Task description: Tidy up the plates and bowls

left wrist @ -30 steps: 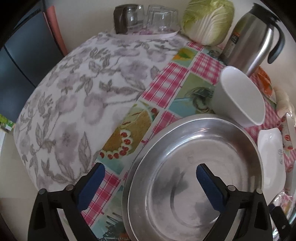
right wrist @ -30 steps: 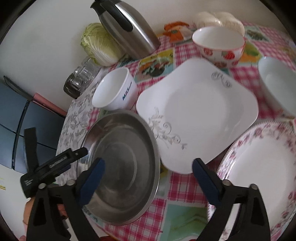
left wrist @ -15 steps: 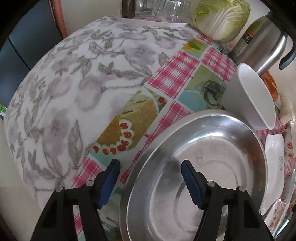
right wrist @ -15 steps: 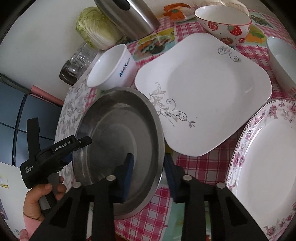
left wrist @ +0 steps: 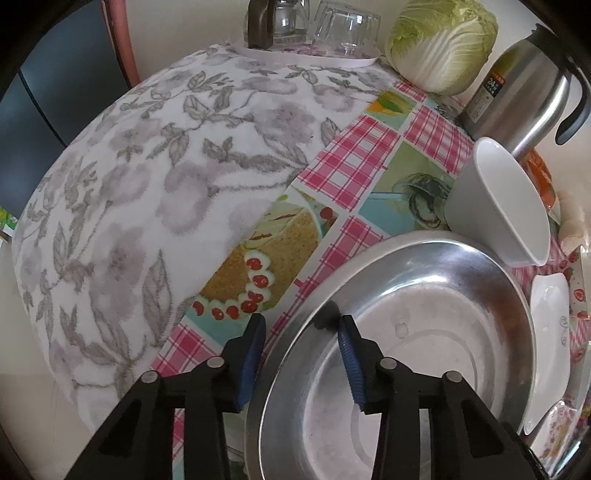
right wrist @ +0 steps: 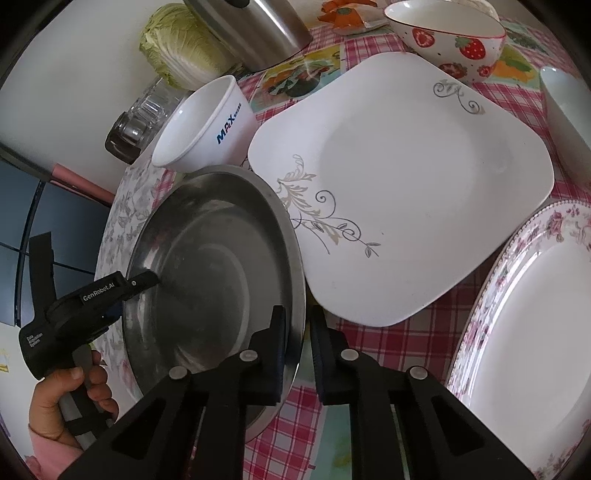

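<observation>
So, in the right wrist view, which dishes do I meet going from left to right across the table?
round steel plate → square white plate with grey vine print → round white plate with pink flower rim

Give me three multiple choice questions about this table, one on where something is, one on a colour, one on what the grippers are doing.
1. Where is the cup marked MAX?
A. Beside the steel pan, at its far rim
B. Inside the strawberry bowl
C. On the square plate

2. What colour is the cup's lettering?
A. Red
B. Blue
C. Green

3. How does the right gripper stand?
A. Wide open above the plate
B. Closed around the pan's rim
C. Holding the cup

Answers: 1 A, it stands on the cloth by the rim. 2 B, blue print. 3 B, the rim sits between its fingers.
</observation>
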The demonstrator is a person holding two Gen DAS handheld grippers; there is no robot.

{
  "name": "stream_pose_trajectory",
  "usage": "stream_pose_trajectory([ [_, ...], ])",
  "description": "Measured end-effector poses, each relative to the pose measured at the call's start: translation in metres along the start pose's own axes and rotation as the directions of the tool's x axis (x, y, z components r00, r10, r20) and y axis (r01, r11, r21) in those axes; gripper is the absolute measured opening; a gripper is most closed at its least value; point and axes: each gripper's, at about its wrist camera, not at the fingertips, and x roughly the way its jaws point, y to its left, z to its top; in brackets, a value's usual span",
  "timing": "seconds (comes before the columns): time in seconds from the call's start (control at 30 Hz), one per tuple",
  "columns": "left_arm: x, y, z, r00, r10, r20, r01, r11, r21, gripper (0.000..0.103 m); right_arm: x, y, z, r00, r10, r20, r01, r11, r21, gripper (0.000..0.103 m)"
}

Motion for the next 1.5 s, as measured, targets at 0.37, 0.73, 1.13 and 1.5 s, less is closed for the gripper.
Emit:
stream_pose_trajectory([
  [0.37,-0.004,0.002,-0.002,0.999,-0.031,-0.024,0.031,0.999,-0.02,0.041,-0.018,0.014,0.001,0.998,-0.029,0.047,0.033,0.996,-0.088,0.012],
  [0.73,-0.01,-0.004,-0.006,0.997,-0.07,-0.036,0.069,0.997,-0.025,0.04,-0.044,0.023,0.004,0.995,-0.007,0.101,0.02,0.992,-0.126,0.013],
  [1.13,-0.026,-0.015,-0.006,0.997,-0.08,-0.007,0.08,0.997,-0.015,0.04,-0.063,0.02,0.005,0.991,0.029,0.127,-0.011,0.99,-0.144,0.013],
  [1.5,-0.031,-0.024,-0.008,0.997,-0.072,0.001,0.072,0.997,0.003,0.04,-0.072,0.013,0.005,0.99,0.043,0.137,-0.023,0.99,-0.142,0.014],
])
